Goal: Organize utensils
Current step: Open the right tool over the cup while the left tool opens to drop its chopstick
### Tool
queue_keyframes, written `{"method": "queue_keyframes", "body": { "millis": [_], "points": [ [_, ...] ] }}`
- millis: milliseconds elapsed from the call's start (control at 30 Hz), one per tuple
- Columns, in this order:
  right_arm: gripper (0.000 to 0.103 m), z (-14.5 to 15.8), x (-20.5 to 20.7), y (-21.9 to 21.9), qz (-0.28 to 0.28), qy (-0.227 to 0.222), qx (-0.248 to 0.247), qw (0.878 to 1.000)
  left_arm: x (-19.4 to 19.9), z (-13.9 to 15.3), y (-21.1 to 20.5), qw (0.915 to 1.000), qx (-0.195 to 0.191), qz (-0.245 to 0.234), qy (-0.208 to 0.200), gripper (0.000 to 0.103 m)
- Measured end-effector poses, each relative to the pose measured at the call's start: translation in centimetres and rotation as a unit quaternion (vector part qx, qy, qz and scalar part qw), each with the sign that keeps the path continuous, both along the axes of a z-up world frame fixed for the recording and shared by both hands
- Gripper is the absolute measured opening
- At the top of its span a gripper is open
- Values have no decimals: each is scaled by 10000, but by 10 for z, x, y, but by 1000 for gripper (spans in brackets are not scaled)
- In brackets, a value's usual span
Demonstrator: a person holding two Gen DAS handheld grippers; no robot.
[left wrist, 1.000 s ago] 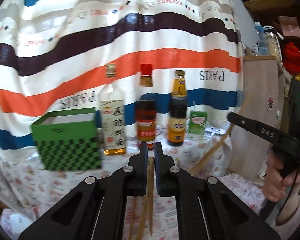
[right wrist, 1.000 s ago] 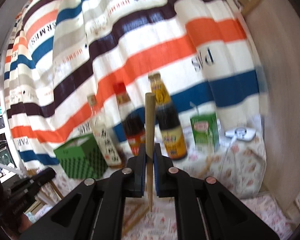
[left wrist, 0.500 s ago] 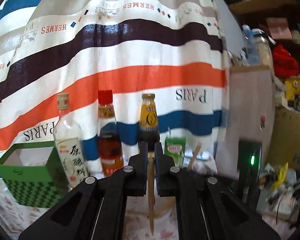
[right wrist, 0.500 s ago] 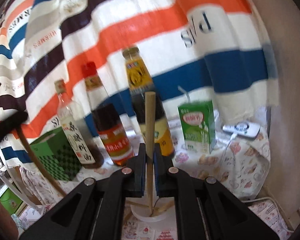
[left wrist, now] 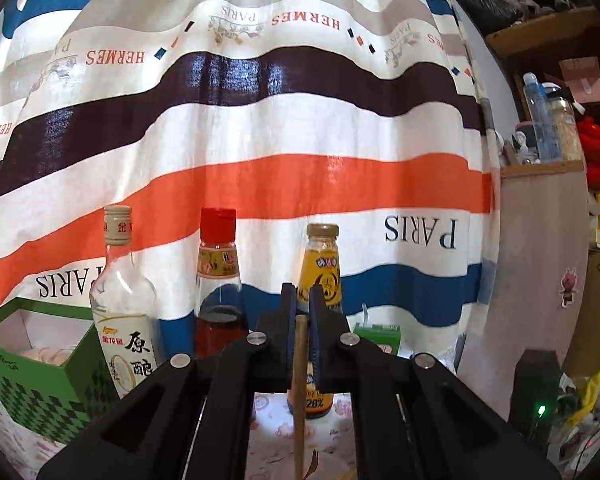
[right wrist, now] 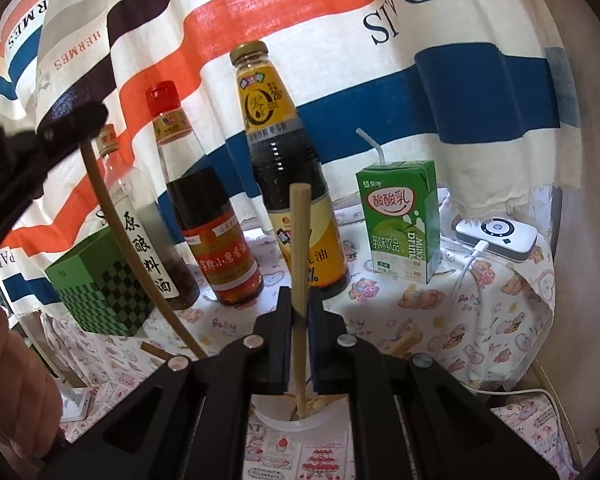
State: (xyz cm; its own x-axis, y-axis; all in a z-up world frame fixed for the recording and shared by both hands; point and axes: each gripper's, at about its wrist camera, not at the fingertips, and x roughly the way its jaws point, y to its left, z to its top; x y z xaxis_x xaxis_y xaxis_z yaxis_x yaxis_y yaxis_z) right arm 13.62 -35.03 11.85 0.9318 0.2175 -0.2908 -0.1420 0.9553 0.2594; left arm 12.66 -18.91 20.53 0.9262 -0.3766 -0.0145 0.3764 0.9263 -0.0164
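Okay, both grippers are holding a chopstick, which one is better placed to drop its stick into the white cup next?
Right. The right gripper holds its chopstick with the tip already inside the white cup. The left gripper's chopstick slants away beside it.

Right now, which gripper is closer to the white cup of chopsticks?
Right. The right gripper holds its chopstick directly over the cup; the left gripper is off to the side.

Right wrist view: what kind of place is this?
Probably a lived-in home, an improvised kitchen corner: condiment bottles and a drink carton on a cartoon-print tablecloth, striped sheet as backdrop.
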Motion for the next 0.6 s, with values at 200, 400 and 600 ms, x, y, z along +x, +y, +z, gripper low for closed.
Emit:
{"method": "queue_keyframes", "body": {
  "millis": [200,400,600],
  "points": [
    [7,-4,5,1,68,138,-9,9999,9,-16,-3,10000,23,49,49,6],
    [7,-2,4,6,151,172,-99,9997,31,-58,2,9966,76,-135,811,5],
    [33,0,4,-2,151,258,-9,9996,35,-79,11,9920,348,-44,1213,6]
  ]
}}
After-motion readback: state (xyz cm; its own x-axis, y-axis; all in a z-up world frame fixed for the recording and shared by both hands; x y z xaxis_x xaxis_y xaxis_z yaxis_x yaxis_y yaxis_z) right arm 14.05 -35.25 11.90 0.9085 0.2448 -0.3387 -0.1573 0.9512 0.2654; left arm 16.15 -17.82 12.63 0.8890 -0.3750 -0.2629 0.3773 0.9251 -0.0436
